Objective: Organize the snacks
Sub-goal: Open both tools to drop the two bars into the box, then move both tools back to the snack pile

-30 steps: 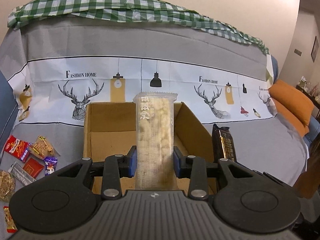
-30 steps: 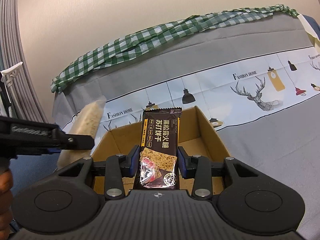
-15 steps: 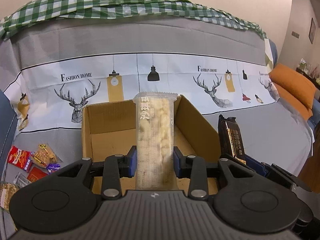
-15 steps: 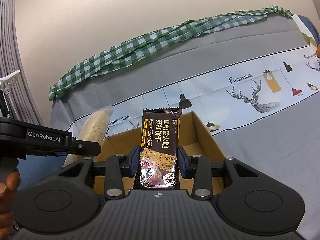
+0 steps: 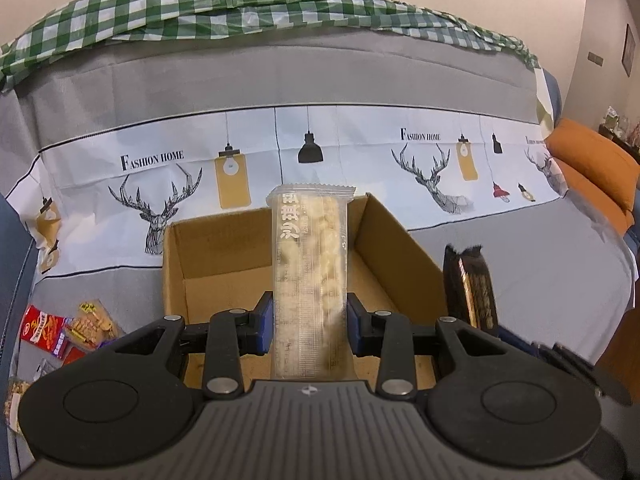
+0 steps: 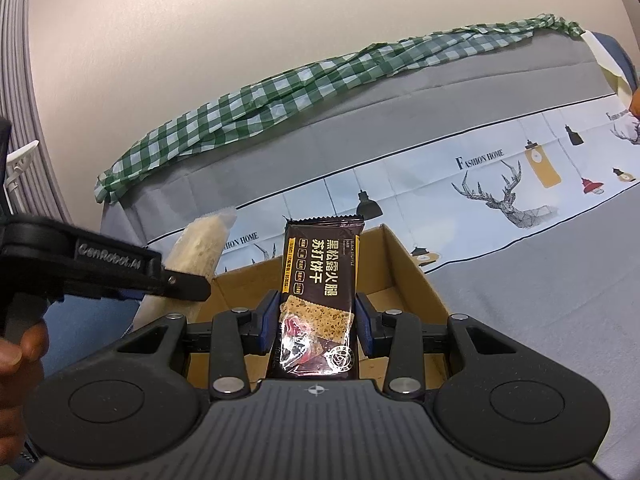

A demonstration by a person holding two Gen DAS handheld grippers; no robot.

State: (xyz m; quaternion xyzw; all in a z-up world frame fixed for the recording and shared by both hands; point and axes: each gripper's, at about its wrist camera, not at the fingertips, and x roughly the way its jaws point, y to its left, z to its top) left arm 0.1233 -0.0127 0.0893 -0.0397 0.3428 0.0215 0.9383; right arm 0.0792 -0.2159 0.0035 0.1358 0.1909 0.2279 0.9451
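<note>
My left gripper (image 5: 310, 322) is shut on a long clear pack of pale puffed snack (image 5: 310, 264), held upright over the open cardboard box (image 5: 176, 264). My right gripper (image 6: 316, 326) is shut on a dark brown soda cracker pack (image 6: 320, 280), also upright over the same box (image 6: 412, 272). In the left wrist view the dark pack (image 5: 472, 288) shows edge-on at the right of the box. In the right wrist view the pale pack (image 6: 196, 256) and the left gripper's black body (image 6: 100, 264) show at the left. The box floor that shows is bare.
The box sits on a sofa draped in a grey and white deer-print cover (image 5: 520, 264). Several loose snack packets (image 5: 68, 328) lie on the cover left of the box. An orange cushion (image 5: 596, 176) lies at the far right. A green checked cloth (image 5: 240, 12) tops the backrest.
Both grippers have moved closer over the box, each keeping its pack. The left gripper has shifted right, so fewer loose packets show at the left.
</note>
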